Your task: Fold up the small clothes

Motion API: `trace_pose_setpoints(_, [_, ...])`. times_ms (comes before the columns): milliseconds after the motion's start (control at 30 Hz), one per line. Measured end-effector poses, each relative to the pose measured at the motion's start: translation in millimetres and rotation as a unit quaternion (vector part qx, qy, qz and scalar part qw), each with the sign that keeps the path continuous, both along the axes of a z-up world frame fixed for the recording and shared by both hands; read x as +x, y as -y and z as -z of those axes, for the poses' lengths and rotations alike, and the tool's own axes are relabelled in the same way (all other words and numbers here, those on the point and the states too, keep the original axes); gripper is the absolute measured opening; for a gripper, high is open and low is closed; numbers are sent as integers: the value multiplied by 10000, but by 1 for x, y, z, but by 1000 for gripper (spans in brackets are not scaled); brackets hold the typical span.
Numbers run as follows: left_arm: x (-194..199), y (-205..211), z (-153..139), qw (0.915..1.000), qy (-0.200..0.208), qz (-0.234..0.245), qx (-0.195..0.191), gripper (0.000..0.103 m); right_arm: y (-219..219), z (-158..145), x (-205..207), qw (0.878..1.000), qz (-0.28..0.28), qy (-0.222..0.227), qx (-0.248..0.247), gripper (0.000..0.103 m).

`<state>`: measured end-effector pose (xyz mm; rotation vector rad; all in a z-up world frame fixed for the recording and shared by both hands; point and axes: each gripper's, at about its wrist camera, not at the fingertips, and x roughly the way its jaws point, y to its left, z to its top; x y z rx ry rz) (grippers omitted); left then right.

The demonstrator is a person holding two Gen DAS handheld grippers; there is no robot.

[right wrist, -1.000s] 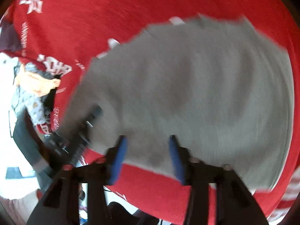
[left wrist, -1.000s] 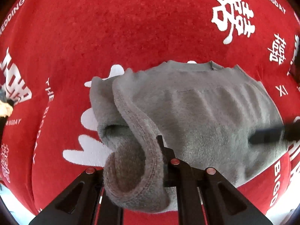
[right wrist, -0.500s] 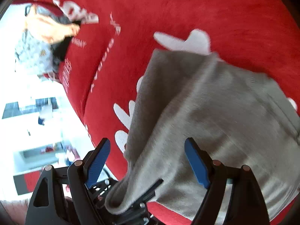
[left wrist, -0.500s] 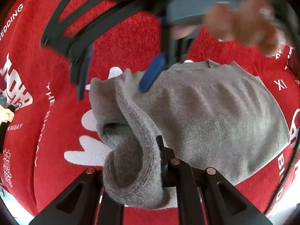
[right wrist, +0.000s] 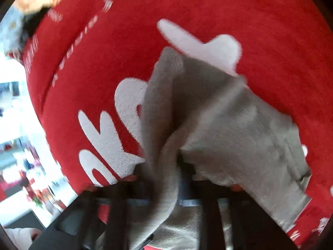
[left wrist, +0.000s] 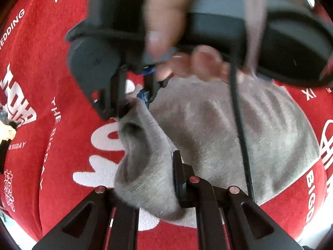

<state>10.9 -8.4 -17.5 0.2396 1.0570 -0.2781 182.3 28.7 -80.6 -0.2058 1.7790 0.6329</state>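
A small grey fleece garment [left wrist: 218, 137] lies on a red cloth [left wrist: 62, 52] printed with white characters. My left gripper [left wrist: 149, 179] is shut on a rolled-up near edge of it, which covers the left finger. In the left wrist view my right gripper [left wrist: 143, 95], held by a hand [left wrist: 166, 16], comes down from above. Its blue-padded jaws are closing on the garment's far left corner. In the right wrist view, blurred, the grey garment [right wrist: 239, 129] runs down between the fingers of the right gripper [right wrist: 164, 179], lifted into a ridge.
The red cloth [right wrist: 208, 10] drops off at its left edge, with a bright room [right wrist: 16, 125] beyond it. A black cable [left wrist: 241, 135] hangs from the right gripper across the garment. A small heap of other items [left wrist: 6, 129] sits at the far left.
The right gripper swung from the garment's right side over to its far left corner, widened, then closed on that corner. The left gripper kept its grip and stayed put.
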Motion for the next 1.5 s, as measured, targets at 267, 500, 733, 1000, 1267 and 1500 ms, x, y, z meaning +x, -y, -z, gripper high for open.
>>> trace_pose_setpoints(267, [-11, 52, -45, 9976, 293, 590, -212, 12, 116, -65, -12, 9675, 1489, 489, 1987, 15])
trace_pose_setpoints(500, [-26, 133, -74, 9877, 511, 1388, -516, 12, 248, -111, -45, 9252, 2496, 1142, 2619, 15])
trace_pose_setpoints(733, [-43, 226, -45, 9781, 119, 1968, -671, 12, 361, -80, -91, 9014, 3429, 1272, 2317, 15])
trace_pose_setpoints(1000, [-65, 270, 5, 9717, -529, 2264, -408, 12, 414, 15, -128, 8920, 4159, 793, 1582, 18])
trace_pose_setpoints(1267, [-61, 236, -35, 9728, -604, 2149, -624, 66, 409, 10, -135, 8997, 4122, 957, 1071, 50])
trace_pose_setpoints(1500, [-29, 174, -41, 9868, -725, 1327, -579, 66, 417, -31, -176, 8706, 4643, 1011, 1275, 50])
